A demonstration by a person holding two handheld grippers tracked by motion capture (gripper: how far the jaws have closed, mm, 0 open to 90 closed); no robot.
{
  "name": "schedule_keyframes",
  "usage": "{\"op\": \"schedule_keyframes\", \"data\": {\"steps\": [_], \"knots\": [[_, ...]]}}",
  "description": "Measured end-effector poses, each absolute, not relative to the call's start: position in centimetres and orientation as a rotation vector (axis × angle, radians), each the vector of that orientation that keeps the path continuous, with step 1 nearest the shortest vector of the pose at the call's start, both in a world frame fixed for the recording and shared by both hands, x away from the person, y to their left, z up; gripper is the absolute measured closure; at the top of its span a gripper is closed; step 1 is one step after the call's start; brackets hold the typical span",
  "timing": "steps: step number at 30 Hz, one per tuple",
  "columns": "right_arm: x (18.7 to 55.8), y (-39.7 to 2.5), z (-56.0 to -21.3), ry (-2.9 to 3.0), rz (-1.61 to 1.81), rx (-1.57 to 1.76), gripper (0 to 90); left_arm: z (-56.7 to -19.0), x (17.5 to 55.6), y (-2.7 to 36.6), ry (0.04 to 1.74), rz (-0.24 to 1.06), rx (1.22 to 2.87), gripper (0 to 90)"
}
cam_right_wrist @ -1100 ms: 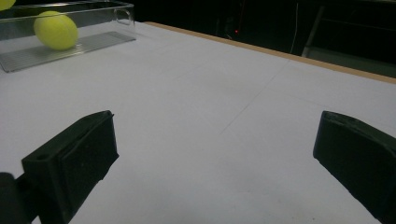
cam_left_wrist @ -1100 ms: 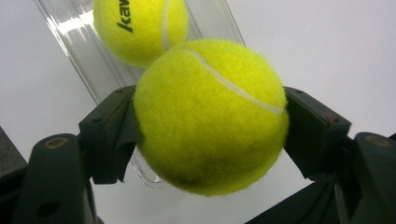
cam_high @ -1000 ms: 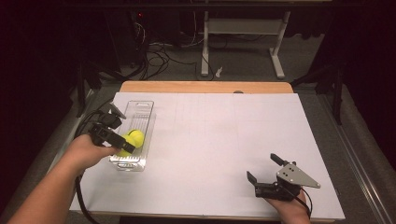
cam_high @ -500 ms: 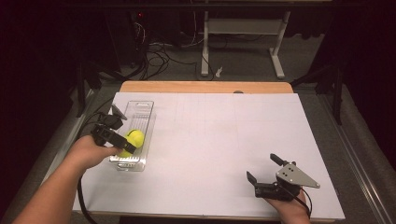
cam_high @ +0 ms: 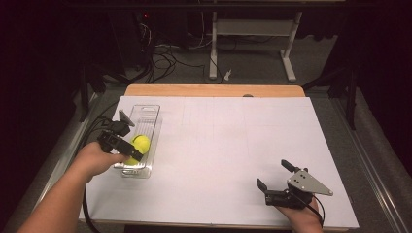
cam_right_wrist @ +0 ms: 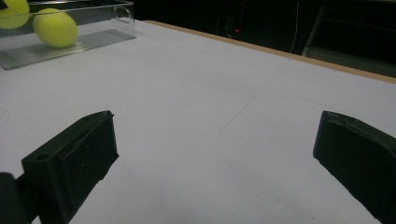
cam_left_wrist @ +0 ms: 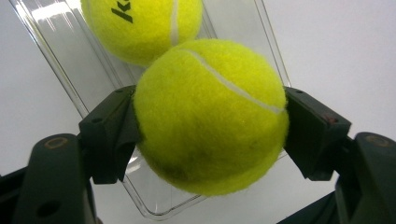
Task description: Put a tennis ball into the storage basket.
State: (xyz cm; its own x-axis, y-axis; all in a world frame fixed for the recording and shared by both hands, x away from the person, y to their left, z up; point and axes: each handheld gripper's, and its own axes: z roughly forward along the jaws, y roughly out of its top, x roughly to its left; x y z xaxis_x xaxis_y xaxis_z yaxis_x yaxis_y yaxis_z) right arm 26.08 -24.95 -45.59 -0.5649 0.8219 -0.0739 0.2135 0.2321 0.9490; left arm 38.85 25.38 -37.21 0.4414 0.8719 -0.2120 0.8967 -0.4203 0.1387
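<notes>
The white-topped table [cam_high: 228,145] with a wooden far edge carries everything. A clear plastic rectangular tray [cam_high: 145,116] lies lengthwise near the table's left edge, its handle end pointing toward the far edge. Well apart from it, near the near right corner, the right gripper [cam_high: 276,175] rests low over the bare white surface in the person's right hand [cam_high: 303,213], its grey three-cornered plate on top; its two black jaws stand wide apart with nothing between them, as the right gripper view confirms. At the near end of the tray the left gripper [cam_high: 130,148], held in the person's left hand [cam_high: 94,159], has its jaws clamped on a fuzzy yellow-green tennis ball [cam_left_wrist: 210,116], one pad pressing each side, above the tray's near end. A second yellow-green tennis ball [cam_left_wrist: 140,25] with dark lettering sits inside the tray just beyond the held one, and the two appear to touch in the left gripper view
</notes>
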Motion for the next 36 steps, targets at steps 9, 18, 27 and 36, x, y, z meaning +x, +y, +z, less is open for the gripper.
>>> {"op": "schedule_keyframes", "data": {"steps": [9, 18, 27, 36], "knots": [[26.1, -24.9, -45.6, 1.923, 1.345, 0.949, 0.1, -37.8, 39.0, 25.2, 1.549, -0.154, 2.487, 26.4], [26.1, -24.9, -45.6, 1.923, 1.347, 0.948, 0.1, -37.5, 38.9, 25.3, 1.553, -0.143, 2.473, 26.4], [26.0, -24.9, -45.5, 1.918, 1.348, 0.944, 0.1, -36.7, 38.5, 25.0, 1.516, -0.109, 2.486, 15.4], [26.0, -24.8, -45.4, 1.920, 1.349, 0.937, 0.1, -36.1, 38.3, 24.5, 1.515, -0.094, 2.505, 5.9]]}}
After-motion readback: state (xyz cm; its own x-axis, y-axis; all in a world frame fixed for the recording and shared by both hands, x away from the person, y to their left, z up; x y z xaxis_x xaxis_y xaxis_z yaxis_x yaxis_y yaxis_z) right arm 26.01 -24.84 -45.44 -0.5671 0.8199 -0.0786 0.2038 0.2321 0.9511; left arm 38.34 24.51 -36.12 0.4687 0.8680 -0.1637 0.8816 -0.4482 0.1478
